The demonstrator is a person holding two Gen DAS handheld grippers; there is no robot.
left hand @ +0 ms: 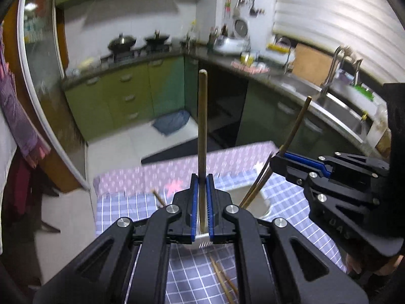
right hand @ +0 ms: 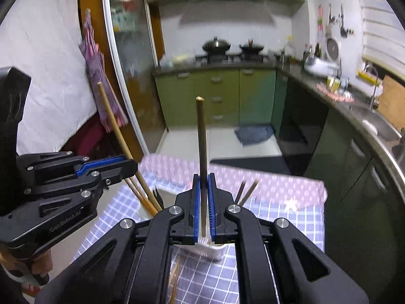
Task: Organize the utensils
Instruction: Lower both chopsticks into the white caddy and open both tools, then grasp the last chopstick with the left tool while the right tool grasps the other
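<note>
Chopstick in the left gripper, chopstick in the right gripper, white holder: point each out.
left chopstick (left hand: 202, 126), left wrist view, mid shaft above the pads.
right chopstick (right hand: 202, 147), right wrist view, mid shaft.
white holder (left hand: 263, 206), left wrist view, right wall.

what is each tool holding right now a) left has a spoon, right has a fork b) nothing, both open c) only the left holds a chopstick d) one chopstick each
d: the left tool is shut on one chopstick, and the right tool is shut on another chopstick, both sticks pointing up.
</note>
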